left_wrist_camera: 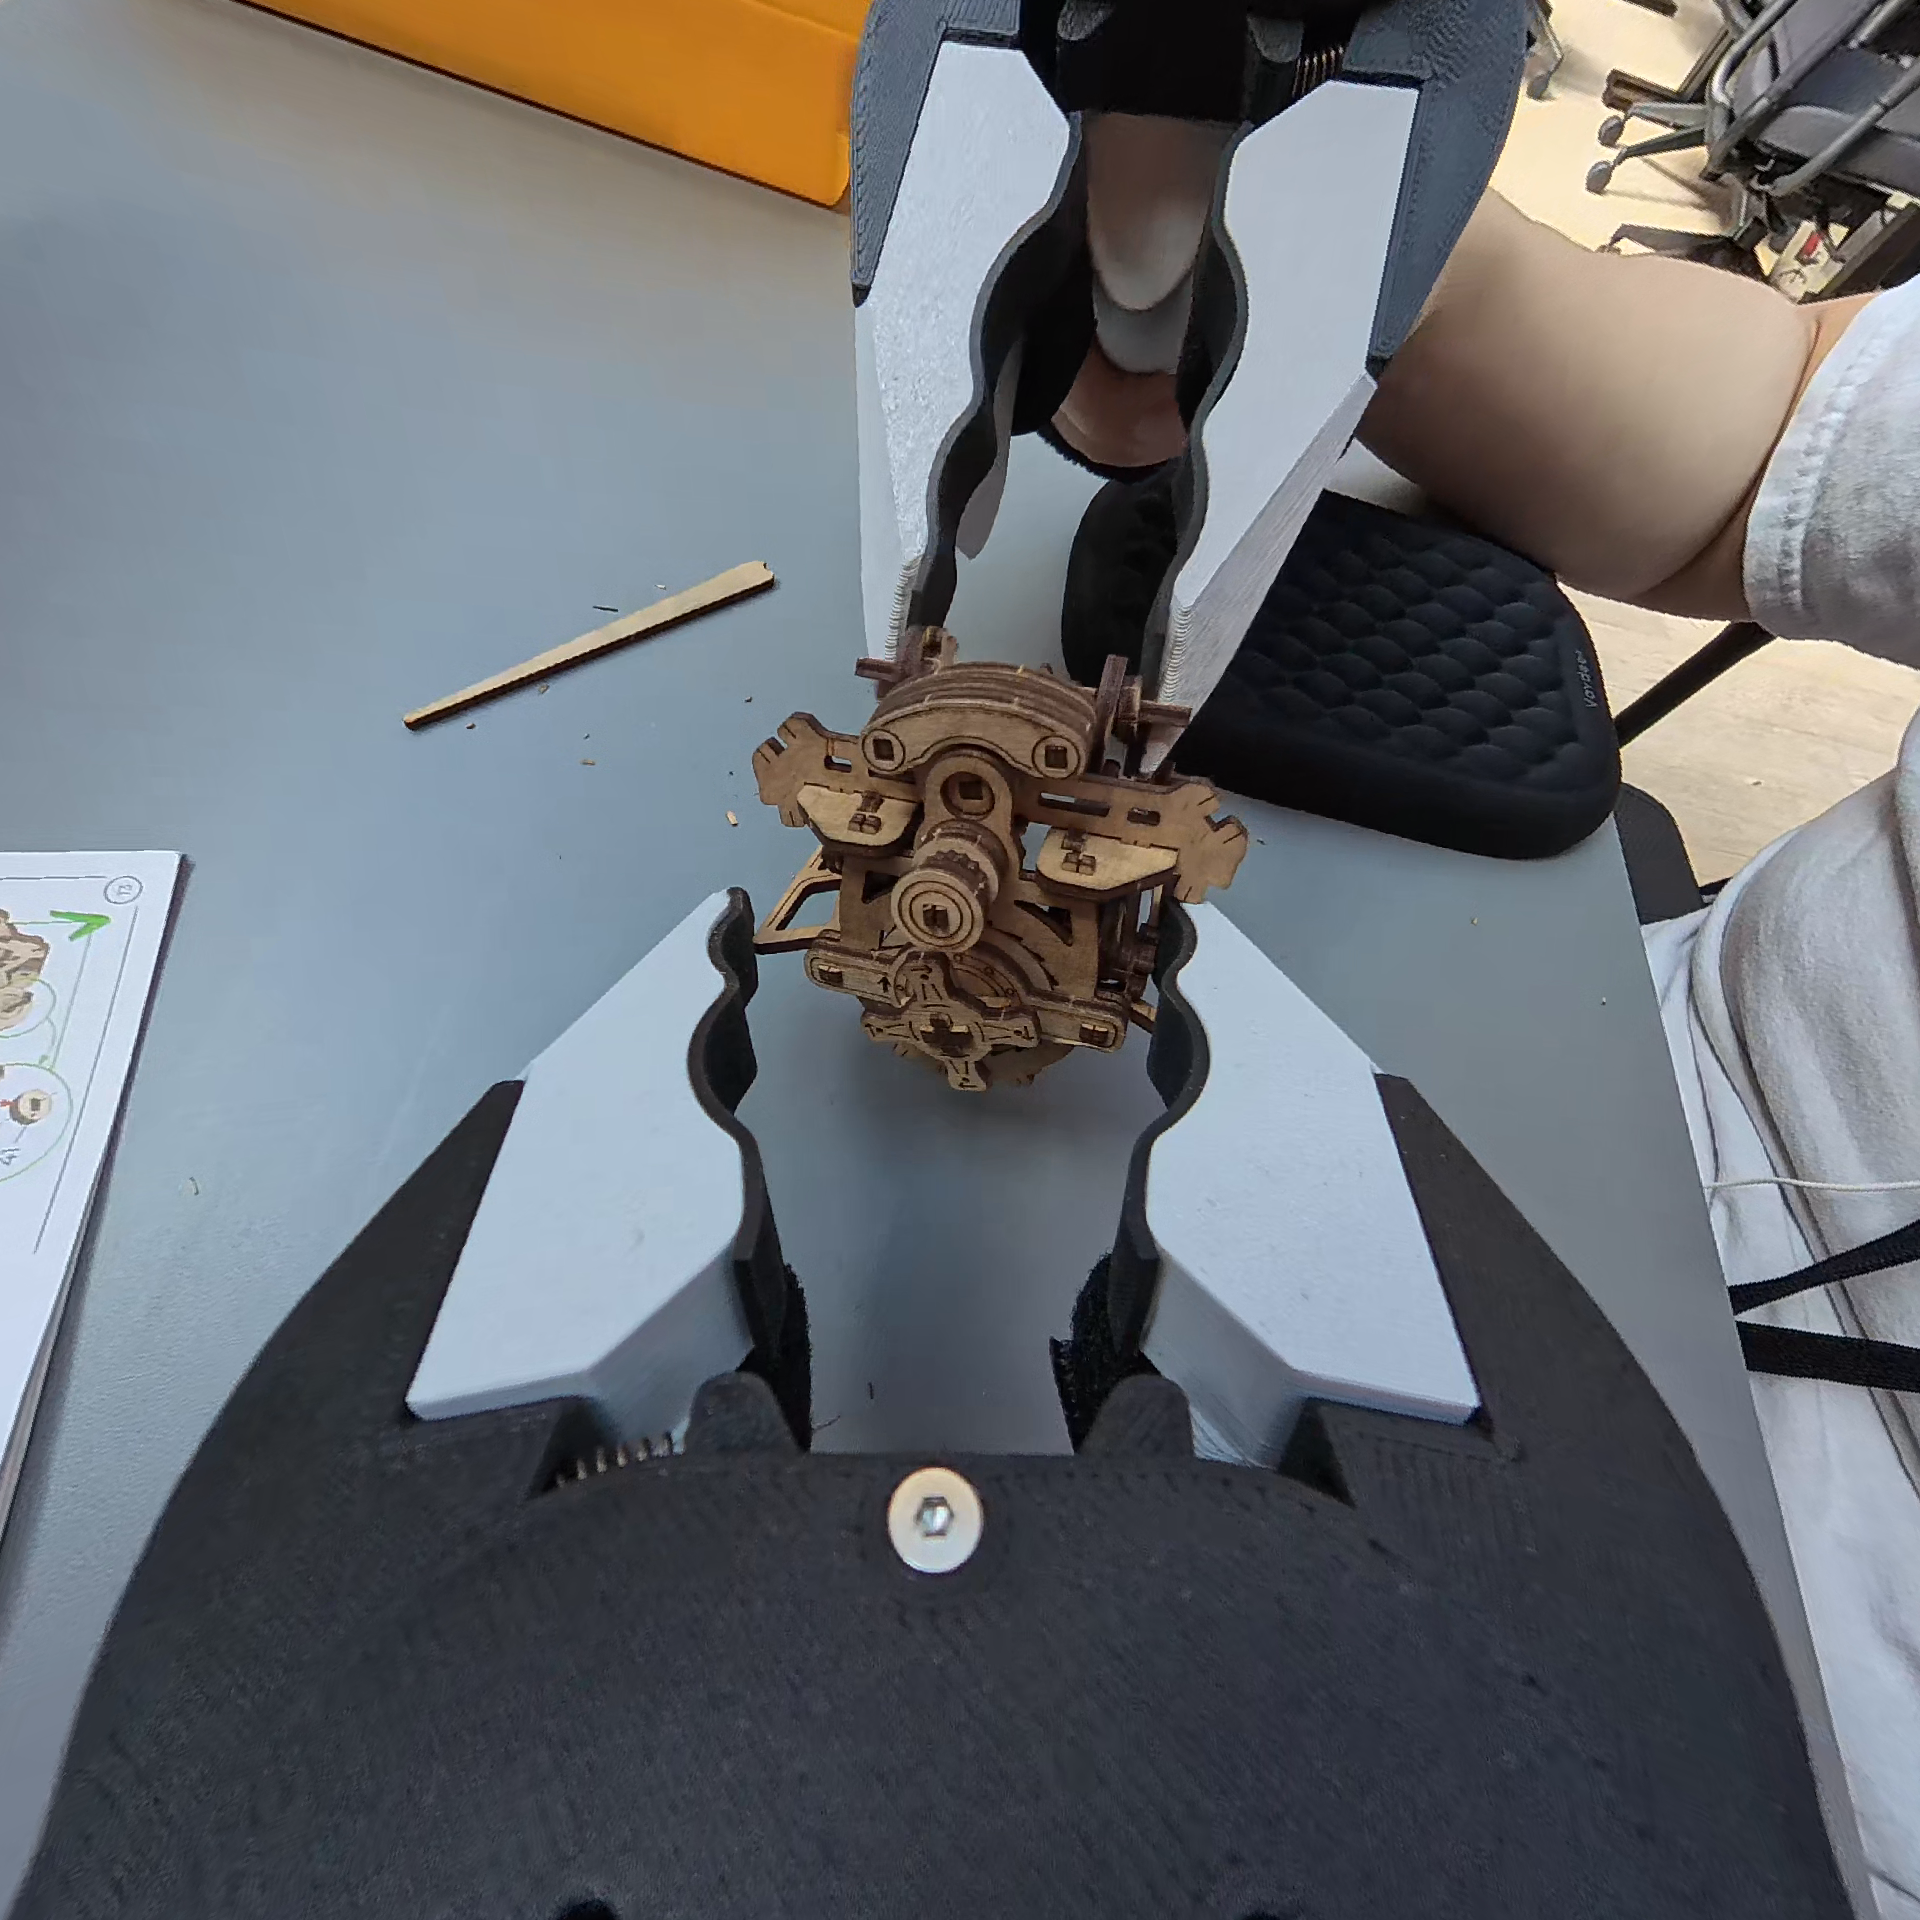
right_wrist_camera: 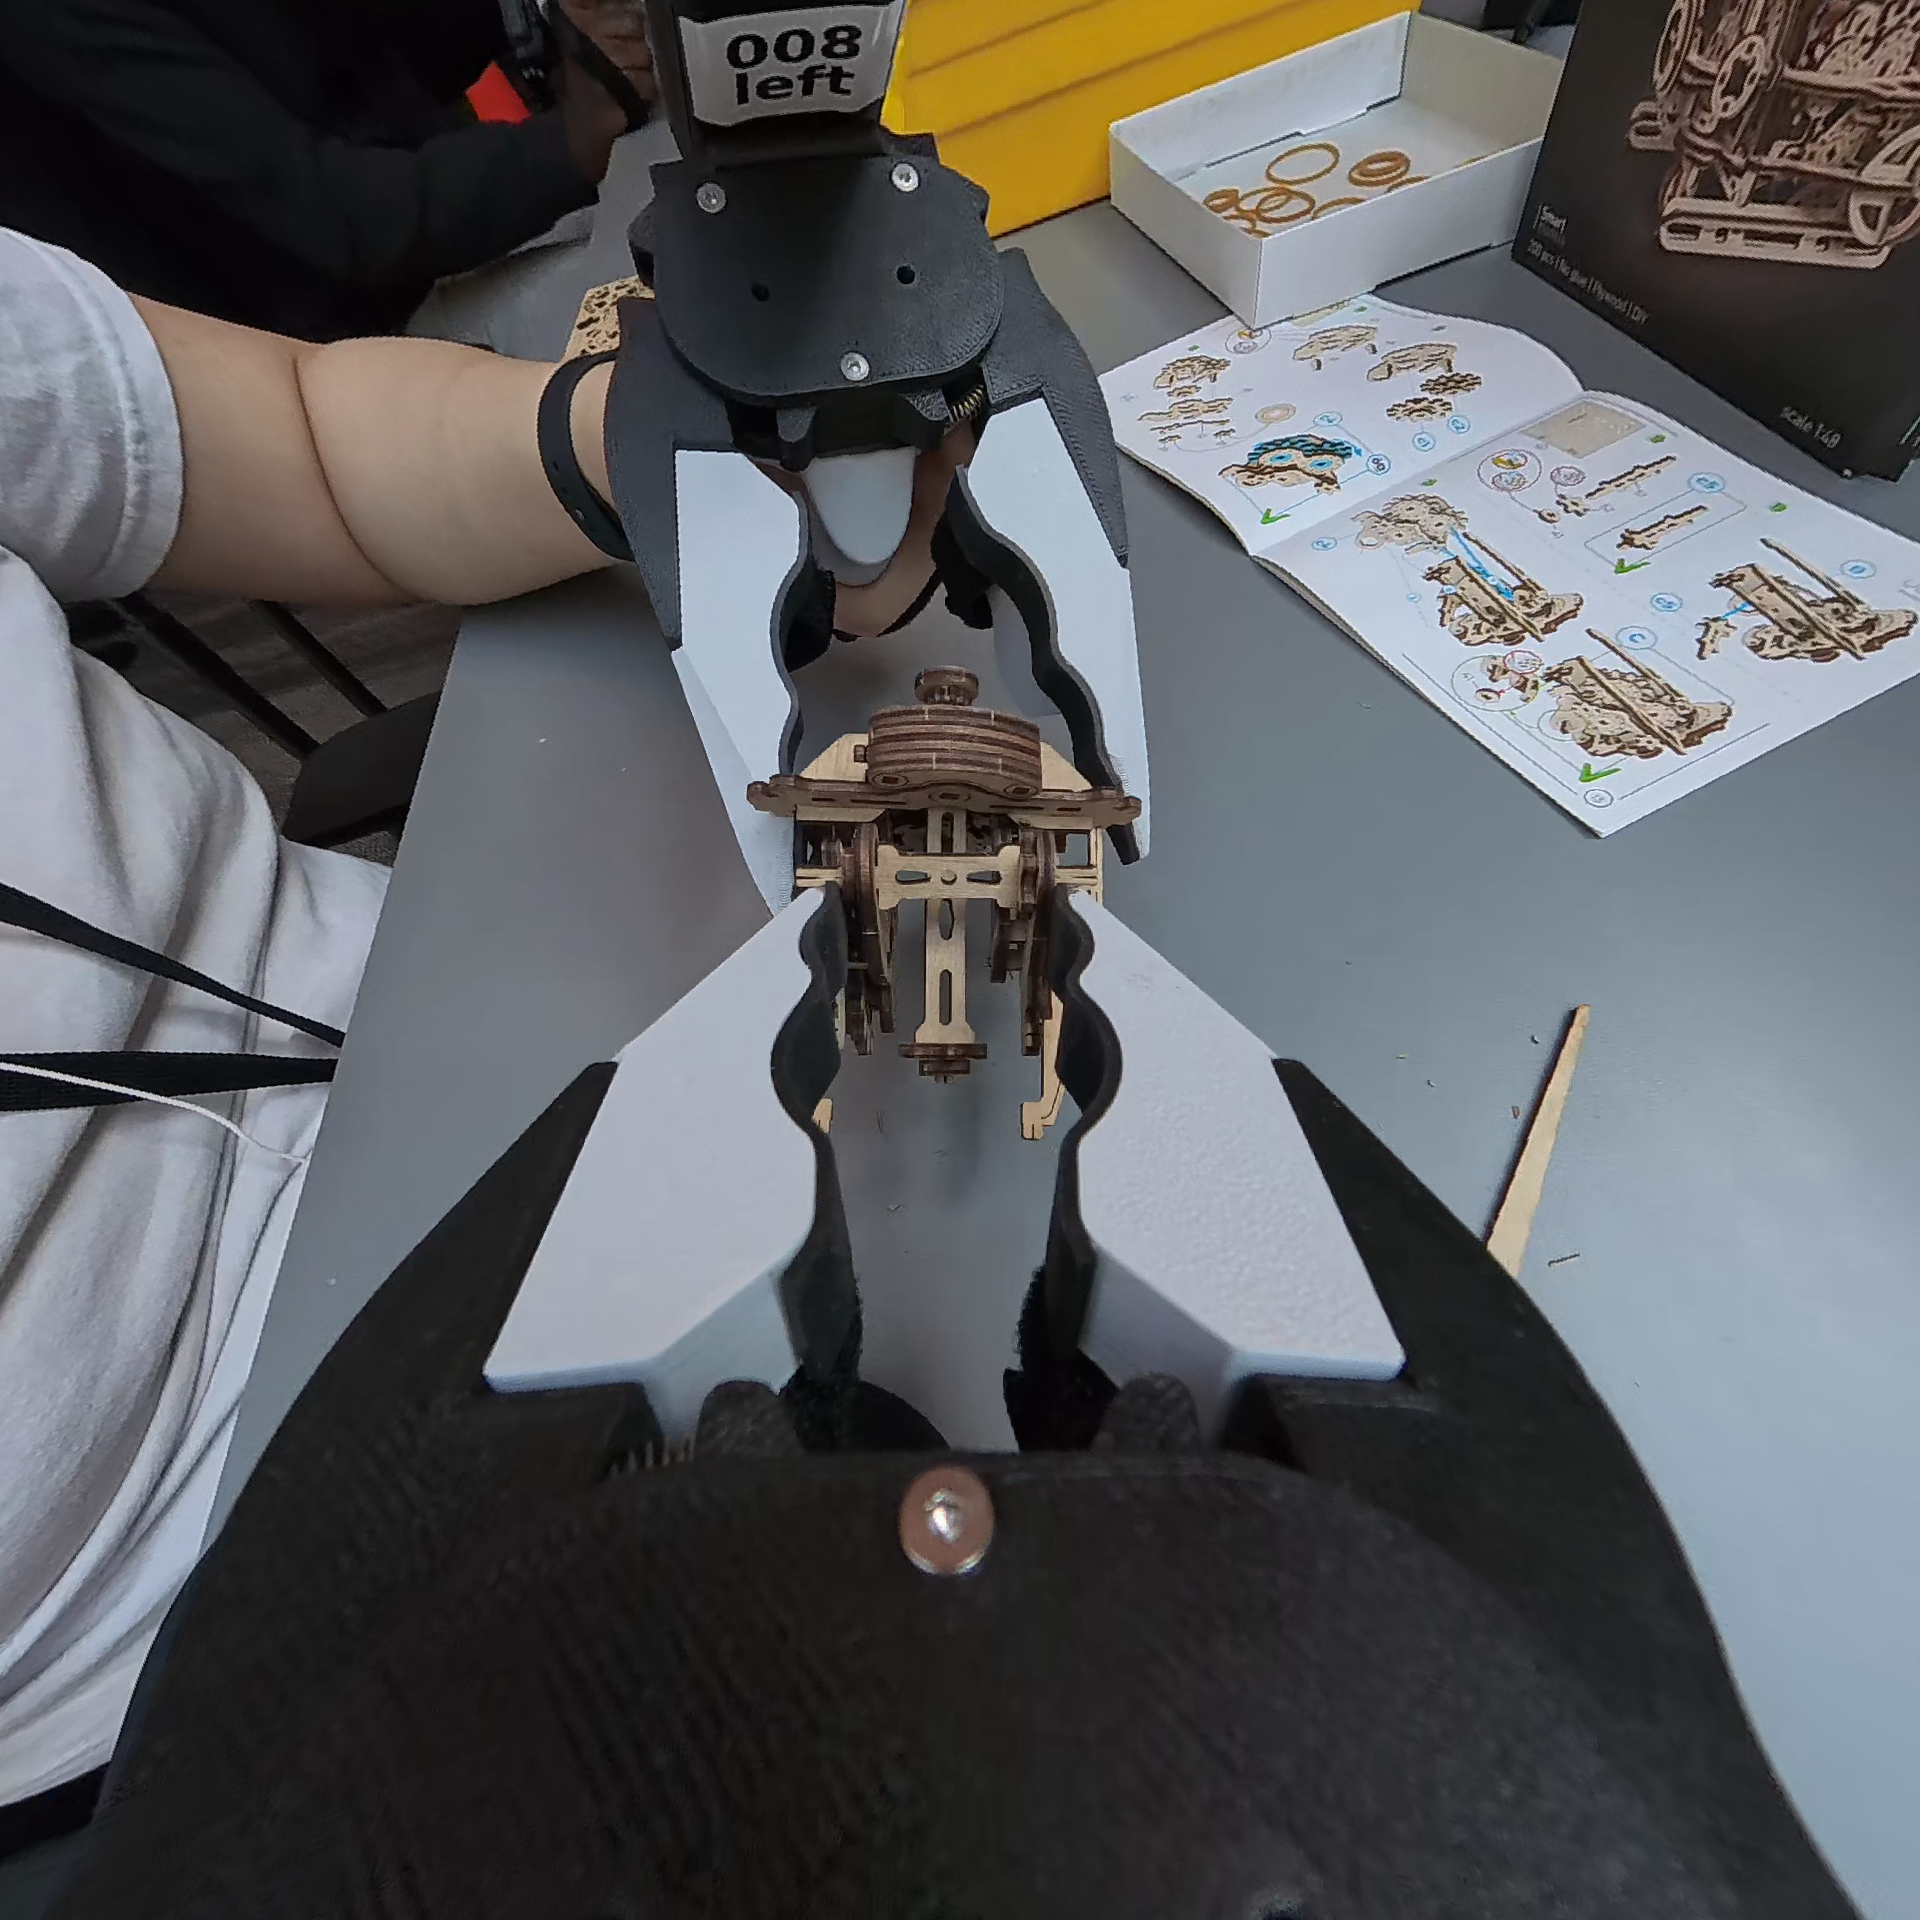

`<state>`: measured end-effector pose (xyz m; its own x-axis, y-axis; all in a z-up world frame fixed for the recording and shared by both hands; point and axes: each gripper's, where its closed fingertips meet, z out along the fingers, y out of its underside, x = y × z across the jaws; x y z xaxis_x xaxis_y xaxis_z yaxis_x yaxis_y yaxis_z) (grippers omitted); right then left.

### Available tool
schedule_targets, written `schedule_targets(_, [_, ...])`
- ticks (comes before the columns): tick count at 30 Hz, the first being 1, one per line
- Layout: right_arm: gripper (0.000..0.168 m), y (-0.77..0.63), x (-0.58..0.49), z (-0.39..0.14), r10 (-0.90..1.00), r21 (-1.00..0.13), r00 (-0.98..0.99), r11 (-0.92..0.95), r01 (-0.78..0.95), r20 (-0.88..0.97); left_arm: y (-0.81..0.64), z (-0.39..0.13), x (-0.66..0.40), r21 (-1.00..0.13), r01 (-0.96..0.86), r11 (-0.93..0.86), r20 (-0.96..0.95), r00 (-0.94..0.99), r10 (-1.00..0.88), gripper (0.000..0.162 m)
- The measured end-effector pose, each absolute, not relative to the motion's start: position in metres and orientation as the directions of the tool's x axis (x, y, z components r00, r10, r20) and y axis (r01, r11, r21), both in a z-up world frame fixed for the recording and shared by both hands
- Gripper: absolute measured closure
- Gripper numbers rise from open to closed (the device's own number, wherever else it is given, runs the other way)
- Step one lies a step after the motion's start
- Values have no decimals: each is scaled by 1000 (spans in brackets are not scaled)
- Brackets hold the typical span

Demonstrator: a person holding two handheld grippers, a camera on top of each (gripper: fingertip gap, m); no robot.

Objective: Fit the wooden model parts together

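Note:
A small brown wooden model (left_wrist_camera: 966, 883) of layered plates, gears and a round hub sits between both grippers over the grey table (left_wrist_camera: 312, 416). My left gripper (left_wrist_camera: 951, 925) has its fingers against the model's two sides and is shut on it. My right gripper (left_wrist_camera: 1039, 675) comes from the far side, its tips clamped on the model's stacked top block. In the right wrist view the right gripper (right_wrist_camera: 945, 925) grips the model (right_wrist_camera: 940, 862) at its wheel sides. The left gripper (right_wrist_camera: 948, 831) flanks its wide cross plate. Whether the model touches the table is unclear.
A thin wooden stick (left_wrist_camera: 587, 644) lies left of the model. An open instruction booklet (right_wrist_camera: 1507, 561), a white box of wooden rings (right_wrist_camera: 1320, 177) and a dark kit box (right_wrist_camera: 1745, 208) sit at the far right. The table edge, a black chair seat (left_wrist_camera: 1403, 675) and the person's lap are close. My left and right fingertips are right by each other.

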<state>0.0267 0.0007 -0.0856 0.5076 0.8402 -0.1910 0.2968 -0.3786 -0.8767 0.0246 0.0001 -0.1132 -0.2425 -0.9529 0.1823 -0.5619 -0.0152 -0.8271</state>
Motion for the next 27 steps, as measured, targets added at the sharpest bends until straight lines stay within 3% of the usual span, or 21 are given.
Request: schedule_targets(27, [133,-6,26,-104,854,-819,505,-376,434,-125,-2,-132,24,-782,-612,113,56,-250,-967,86])
